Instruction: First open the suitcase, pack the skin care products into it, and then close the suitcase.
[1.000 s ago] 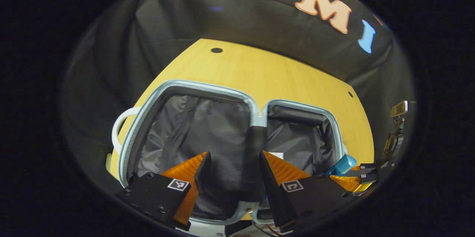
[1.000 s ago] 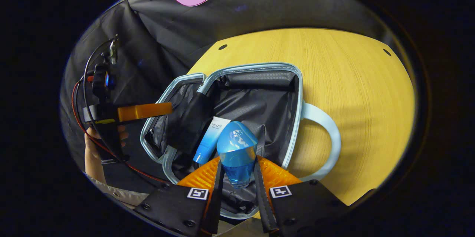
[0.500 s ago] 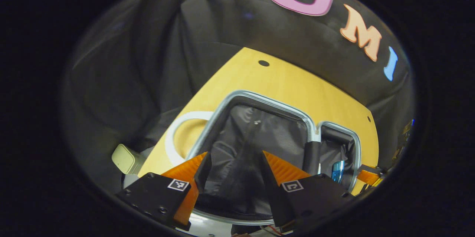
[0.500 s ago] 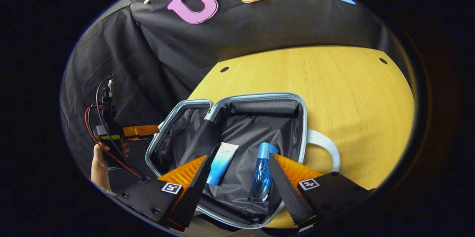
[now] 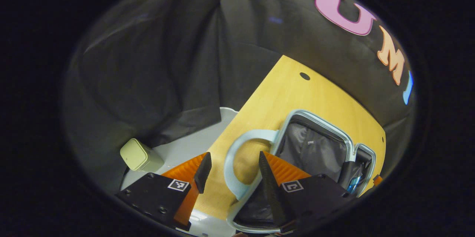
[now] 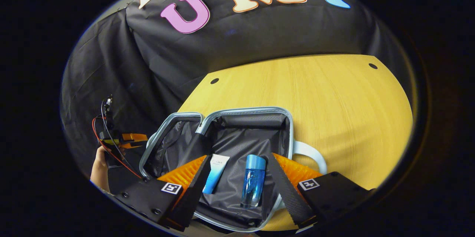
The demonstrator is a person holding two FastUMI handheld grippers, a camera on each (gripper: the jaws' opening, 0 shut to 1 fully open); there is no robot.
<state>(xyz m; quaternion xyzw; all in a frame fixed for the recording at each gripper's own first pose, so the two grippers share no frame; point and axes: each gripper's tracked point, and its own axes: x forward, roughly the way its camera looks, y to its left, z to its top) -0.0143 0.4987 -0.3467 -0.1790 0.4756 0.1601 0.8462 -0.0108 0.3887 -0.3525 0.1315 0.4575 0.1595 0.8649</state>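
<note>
Right gripper view: right gripper [image 6: 237,183] spread above open suitcase [image 6: 289,133], bottle [image 6: 253,180] inside.

Both views look down, sharing open suitcase [image 6: 237,144], perhaps obliquely

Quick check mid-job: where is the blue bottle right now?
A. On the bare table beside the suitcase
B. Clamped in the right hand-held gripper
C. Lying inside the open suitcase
C: the blue bottle lies on the dark lining of the open suitcase beside the tube, with the right hand-held gripper open around it.
</note>
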